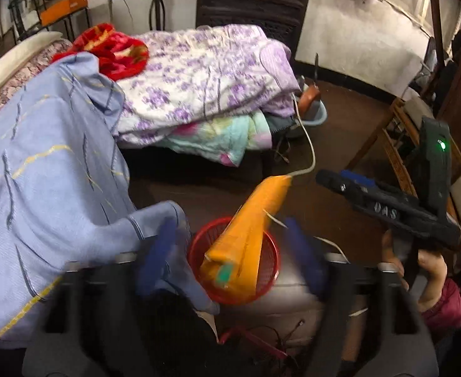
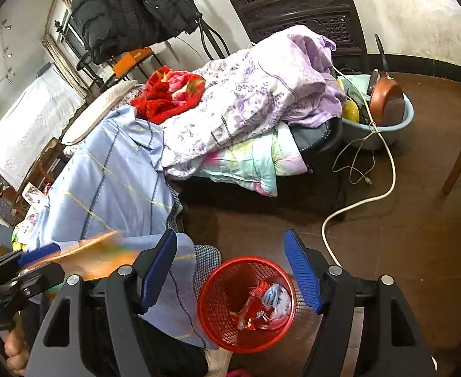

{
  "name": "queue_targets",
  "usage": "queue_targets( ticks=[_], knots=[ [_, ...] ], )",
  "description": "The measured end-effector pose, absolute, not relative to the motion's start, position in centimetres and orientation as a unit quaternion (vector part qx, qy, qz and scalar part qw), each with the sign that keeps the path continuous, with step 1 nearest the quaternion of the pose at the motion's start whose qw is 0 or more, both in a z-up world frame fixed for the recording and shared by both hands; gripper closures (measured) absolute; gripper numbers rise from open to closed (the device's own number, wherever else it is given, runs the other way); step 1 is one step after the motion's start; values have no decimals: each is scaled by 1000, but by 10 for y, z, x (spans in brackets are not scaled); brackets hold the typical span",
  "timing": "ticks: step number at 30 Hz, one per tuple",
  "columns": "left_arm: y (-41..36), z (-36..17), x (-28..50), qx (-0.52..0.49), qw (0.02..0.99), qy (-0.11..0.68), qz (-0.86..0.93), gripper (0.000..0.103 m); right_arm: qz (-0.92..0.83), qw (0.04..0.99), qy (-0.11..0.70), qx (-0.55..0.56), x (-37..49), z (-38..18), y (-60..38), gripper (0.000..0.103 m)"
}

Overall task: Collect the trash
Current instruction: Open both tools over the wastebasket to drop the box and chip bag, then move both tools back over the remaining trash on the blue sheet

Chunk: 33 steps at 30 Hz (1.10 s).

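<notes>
Left gripper [image 1: 236, 251]: jaws apart, orange packet [image 1: 246, 235] apparently loose over red basket [image 1: 196, 251] at 6 o'clock | Right gripper [image 2: 236, 270]: jaws apart, empty

Red mesh basket [image 2: 221, 314], orange packet [image 1: 249, 235], purple-flowered quilt [image 2: 262, 94], pale-blue striped sheet [image 2: 120, 182]

I see an orange wrapper [image 1: 246, 235] tilted over my red mesh basket [image 1: 269, 282] (crumpled red wrappers [image 2: 257, 309] lie inside).

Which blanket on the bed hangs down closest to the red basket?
The pale blue blanket with yellow stripes. Its corner droops right beside the red mesh basket, while the purple flowery quilt and red fleece blanket lie farther back.
</notes>
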<state>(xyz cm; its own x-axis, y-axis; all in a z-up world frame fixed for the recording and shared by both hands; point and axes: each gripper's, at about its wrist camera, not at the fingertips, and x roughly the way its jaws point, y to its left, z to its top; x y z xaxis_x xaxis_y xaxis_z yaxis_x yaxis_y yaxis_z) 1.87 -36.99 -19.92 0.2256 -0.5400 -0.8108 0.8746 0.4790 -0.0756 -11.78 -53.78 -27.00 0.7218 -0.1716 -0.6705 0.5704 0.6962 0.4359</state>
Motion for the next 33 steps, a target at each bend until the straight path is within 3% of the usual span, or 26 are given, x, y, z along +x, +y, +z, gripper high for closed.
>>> queue_targets(
  ticks=[11,23,33],
  knots=[
    [-342,-176,26,197,790,383,-436,18,-196,889,292,293,-111,-244,-518,33],
    [-264,-131,45,133,849,342,-381,13,-135,931,256,221,-91,-168,-454,32],
    [-169,-113,77,66,892,320,-311,9,-35,953,240,180,-40,-108,-365,18]
  ],
)
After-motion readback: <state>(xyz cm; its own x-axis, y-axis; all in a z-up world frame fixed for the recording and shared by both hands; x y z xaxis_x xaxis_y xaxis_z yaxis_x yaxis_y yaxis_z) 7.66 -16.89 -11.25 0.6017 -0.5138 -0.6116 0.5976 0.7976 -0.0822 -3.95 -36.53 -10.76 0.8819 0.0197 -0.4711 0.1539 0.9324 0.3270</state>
